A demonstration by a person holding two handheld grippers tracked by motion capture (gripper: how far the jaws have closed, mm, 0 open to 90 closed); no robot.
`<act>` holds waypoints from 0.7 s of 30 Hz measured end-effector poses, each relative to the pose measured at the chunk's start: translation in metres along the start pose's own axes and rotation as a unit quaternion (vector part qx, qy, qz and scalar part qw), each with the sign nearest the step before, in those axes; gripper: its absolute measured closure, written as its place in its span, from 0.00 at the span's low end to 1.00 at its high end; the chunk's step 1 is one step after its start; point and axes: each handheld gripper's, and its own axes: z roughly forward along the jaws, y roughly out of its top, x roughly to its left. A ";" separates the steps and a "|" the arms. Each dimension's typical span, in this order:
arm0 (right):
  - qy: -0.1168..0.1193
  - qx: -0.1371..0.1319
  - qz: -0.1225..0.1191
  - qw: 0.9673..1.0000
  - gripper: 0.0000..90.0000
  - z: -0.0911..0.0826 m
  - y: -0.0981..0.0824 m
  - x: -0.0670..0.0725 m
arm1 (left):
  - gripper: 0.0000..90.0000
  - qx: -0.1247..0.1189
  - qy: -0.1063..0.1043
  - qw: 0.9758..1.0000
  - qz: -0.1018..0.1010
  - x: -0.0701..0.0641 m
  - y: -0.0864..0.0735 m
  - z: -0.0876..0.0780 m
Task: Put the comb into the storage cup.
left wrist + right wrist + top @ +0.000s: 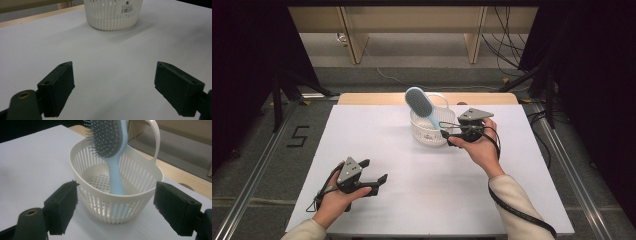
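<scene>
Risks tipping the white basket and its propped blue hairbrush, handle apparently on the floor, if the right gripper, jaws spread, nudges the rim; left gripper likewise spread, both 2 empty.

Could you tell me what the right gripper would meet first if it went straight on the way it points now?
Most likely the near wall of the white basket, which sits between the open right gripper's jaws; the hairbrush stands inside, behind that wall.
</scene>
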 end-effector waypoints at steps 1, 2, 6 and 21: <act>0.001 0.001 0.001 1.000 0.22 -0.001 -0.001 0.000 | 0.17 0.000 0.001 1.000 0.000 0.000 0.000 0.000; 0.001 0.001 0.001 1.000 0.22 -0.001 -0.001 0.000 | 0.17 0.000 0.000 1.000 0.000 0.000 0.000 0.000; 0.001 0.000 0.003 1.000 0.22 -0.005 -0.003 -0.002 | 0.17 0.000 0.001 1.000 0.000 0.000 0.000 0.000; 0.000 0.006 0.005 1.000 0.22 -0.020 -0.017 -0.008 | 0.17 0.000 0.002 1.000 0.000 0.000 0.000 0.000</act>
